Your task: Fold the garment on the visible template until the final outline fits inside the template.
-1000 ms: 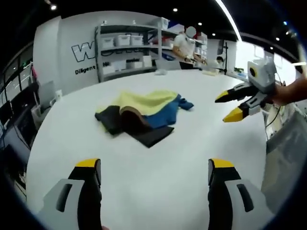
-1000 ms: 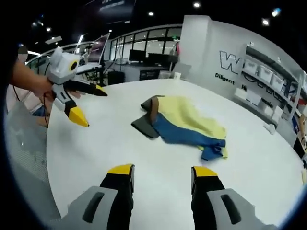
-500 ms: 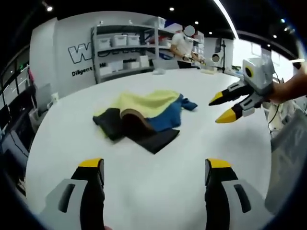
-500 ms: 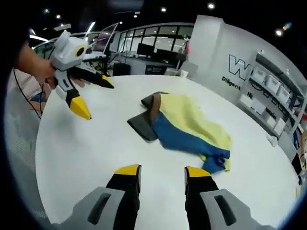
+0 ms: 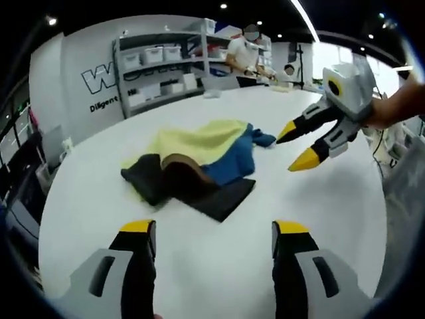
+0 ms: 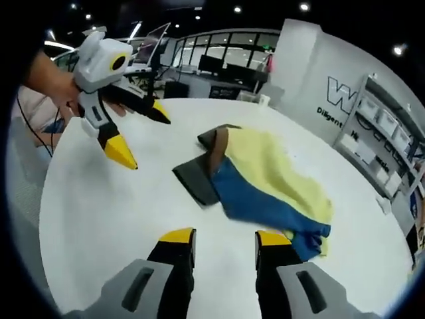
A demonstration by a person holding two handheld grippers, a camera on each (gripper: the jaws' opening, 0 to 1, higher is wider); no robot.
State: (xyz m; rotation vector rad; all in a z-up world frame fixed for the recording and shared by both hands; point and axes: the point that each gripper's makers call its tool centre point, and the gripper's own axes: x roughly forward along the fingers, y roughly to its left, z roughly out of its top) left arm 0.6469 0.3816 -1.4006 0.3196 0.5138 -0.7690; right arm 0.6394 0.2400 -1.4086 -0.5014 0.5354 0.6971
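Note:
A crumpled garment in yellow, blue, black and brown lies in a heap on the round white table. In the right gripper view the garment spreads from mid-table to the right. My left gripper is open and empty, held short of the heap's near black edge. My right gripper is also open and empty, just short of the blue part. The right gripper hangs in the air to the right of the heap in the left gripper view. The left gripper hovers left of the heap, held by a hand.
Metal shelves with white bins stand behind the table, and a person works at its far side. The table edge curves close on the left. Desks and monitors stand beyond the table.
Both grippers have come closer to the garment, which now looks larger in each view. The jaws of both have narrowed slightly. The garment itself has not moved.

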